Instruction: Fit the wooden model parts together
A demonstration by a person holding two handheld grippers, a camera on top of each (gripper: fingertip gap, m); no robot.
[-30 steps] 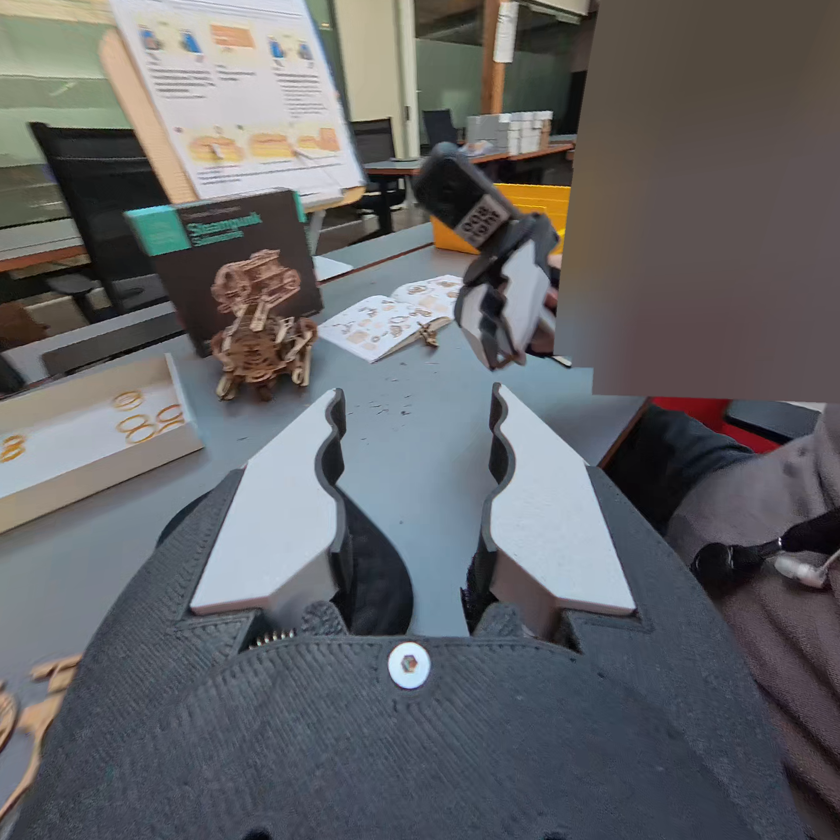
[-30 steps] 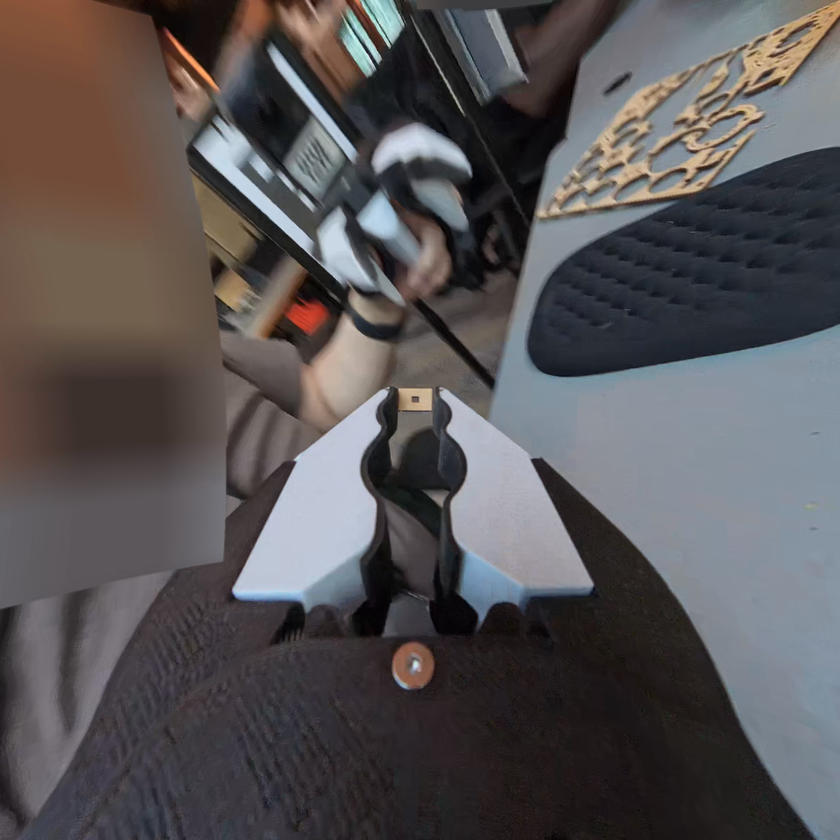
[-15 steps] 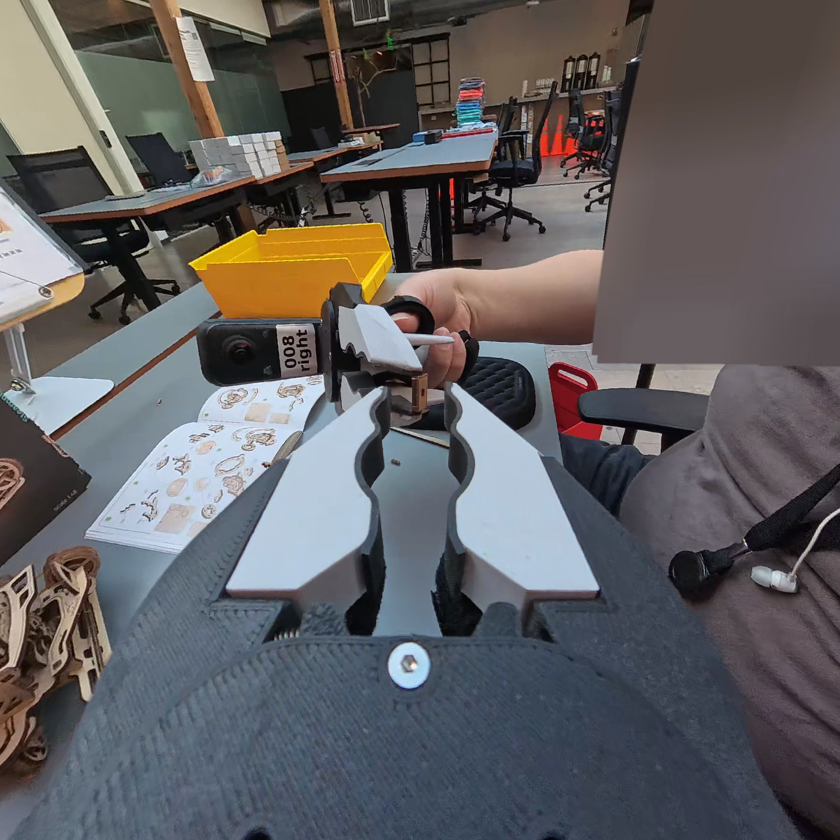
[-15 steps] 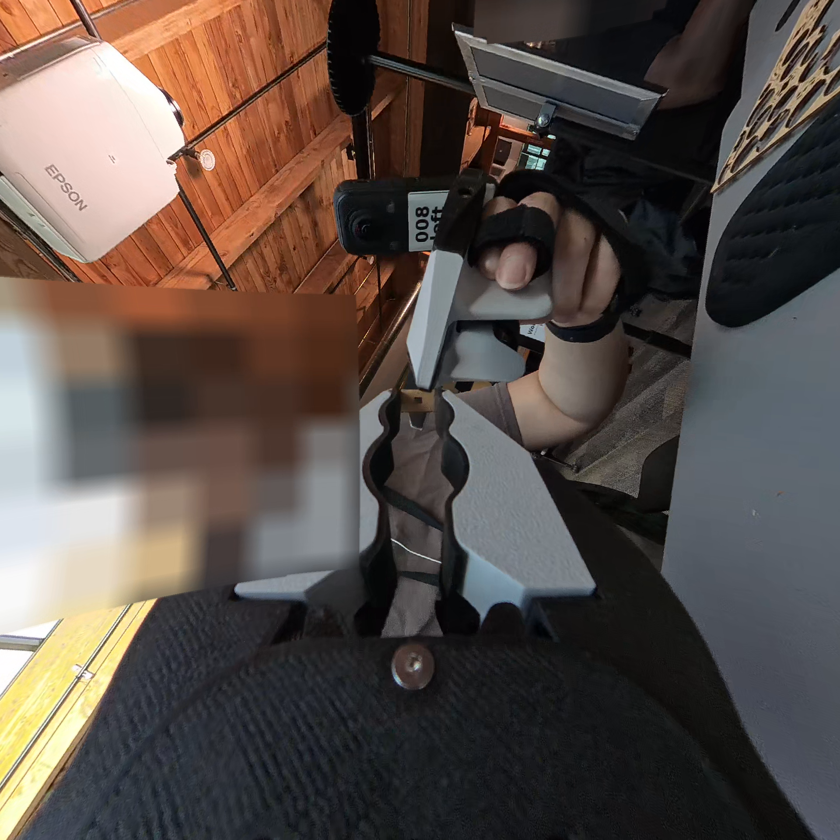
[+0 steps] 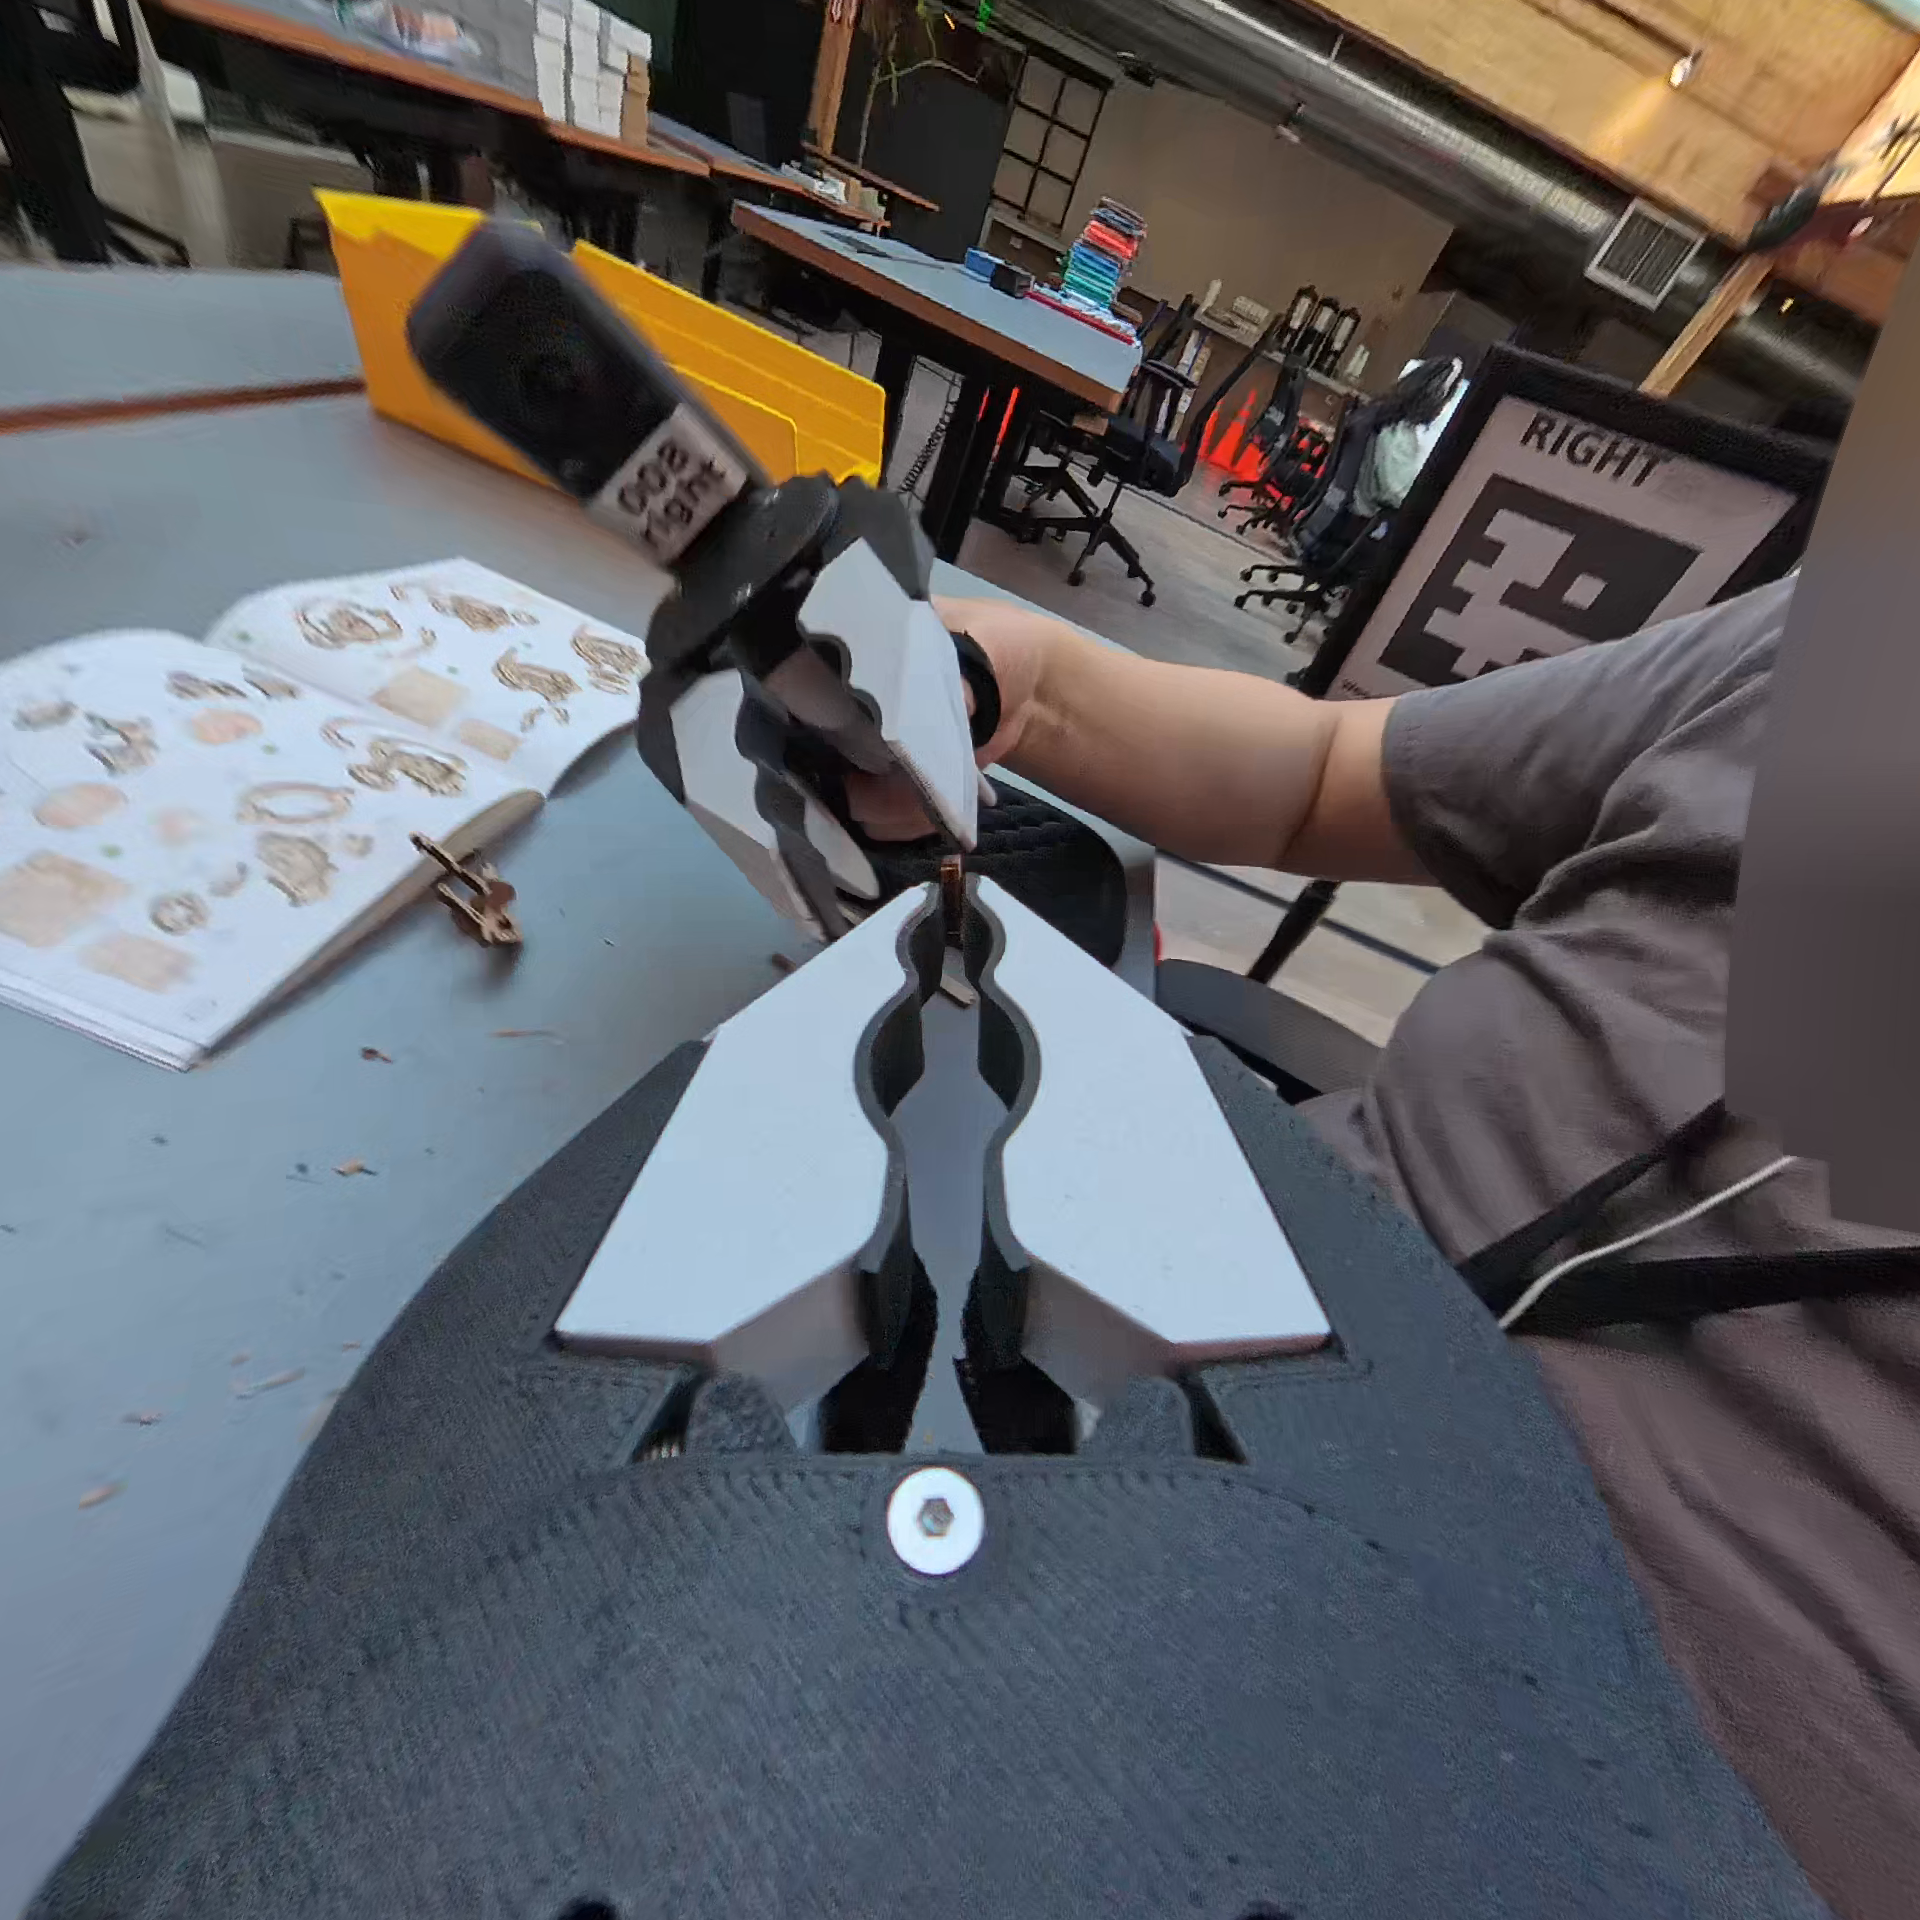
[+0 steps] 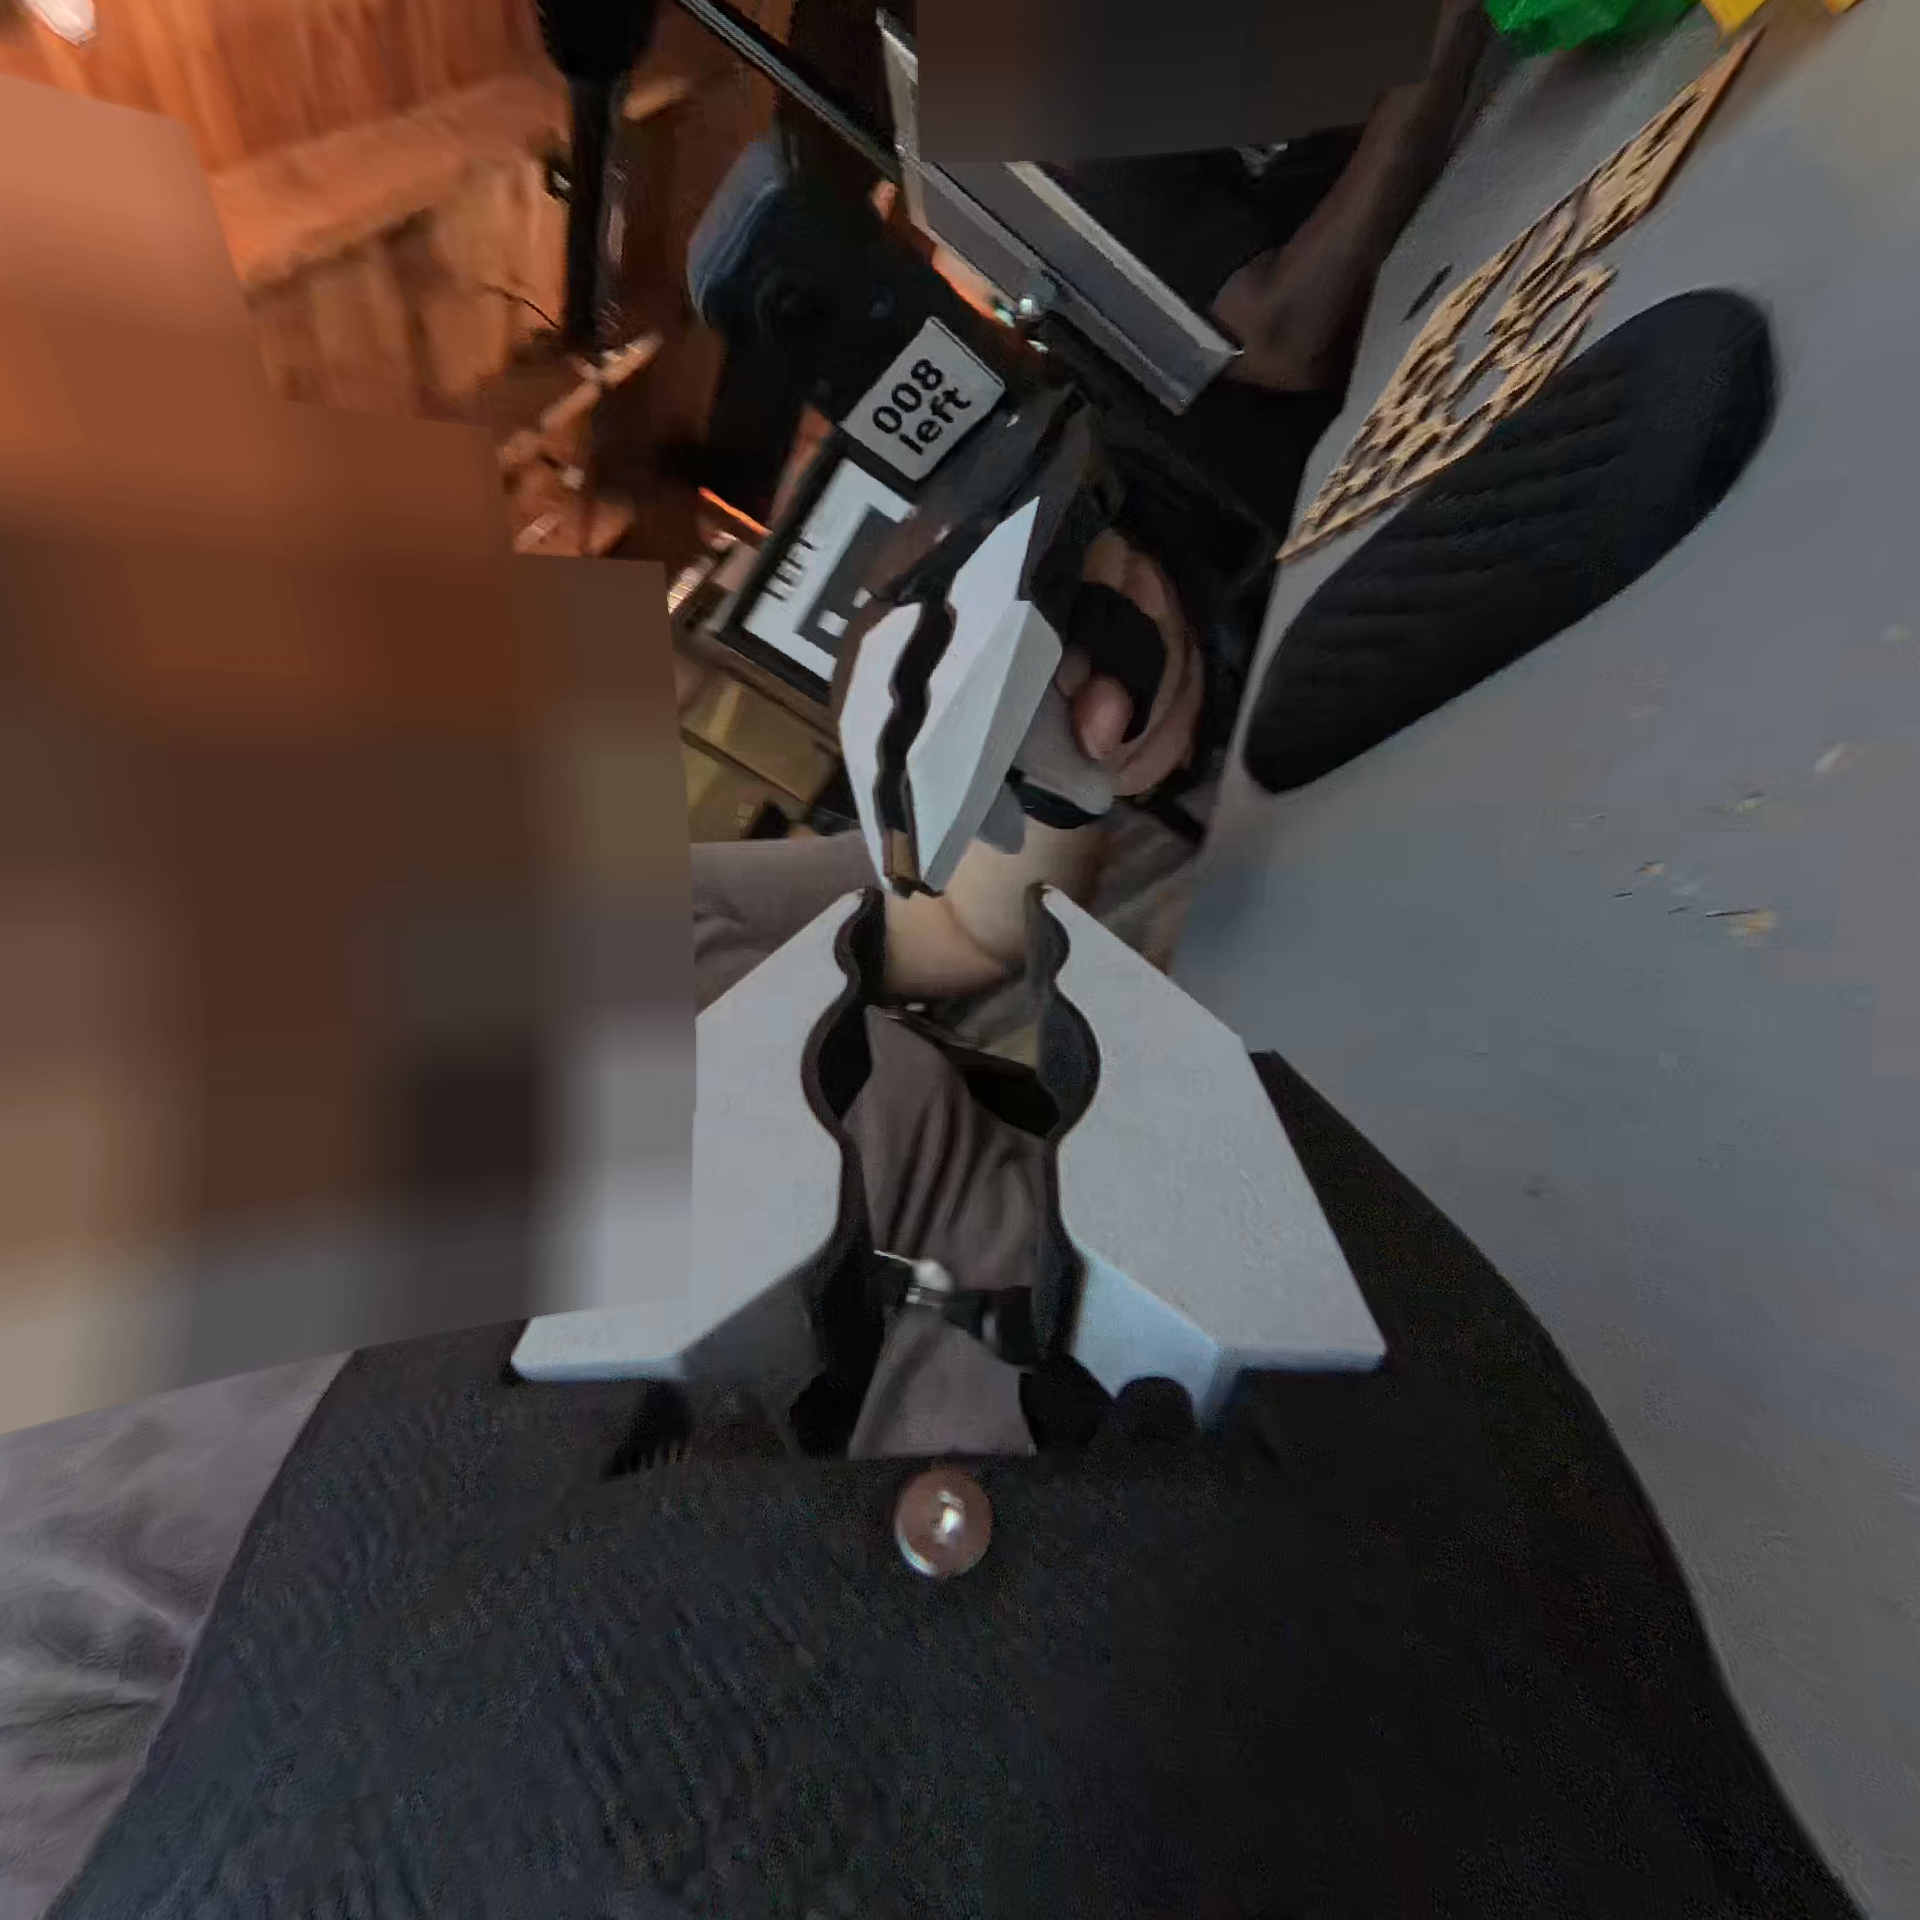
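In the left wrist view my left gripper point(image 5: 951, 906) is shut on a small thin wooden part point(image 5: 953, 925), pinched upright at the fingertips above the grey table's point(image 5: 312, 1195) near edge. My right gripper point(image 5: 899, 868) hangs just beyond it, tips pointing down at the part, jaws apart. In the right wrist view my right gripper point(image 6: 956, 909) is open and empty. There the left gripper point(image 6: 906, 878) points at it from just ahead, with the wooden part point(image 6: 900, 862) showing at its tips. The two grippers' tips are very close together.
An open instruction booklet point(image 5: 260, 769) lies on the table with a small wooden sub-assembly point(image 5: 468, 894) at its edge. A yellow bin point(image 5: 665, 343) stands behind. A black pad point(image 6: 1507, 540) and a cut wooden parts sheet point(image 6: 1496, 312) lie beside the table edge. Wood chips are scattered.
The small wooden part went from the right gripper to the left. The left gripper closed on it, the right gripper opened. Both grippers tilted and came tip to tip.
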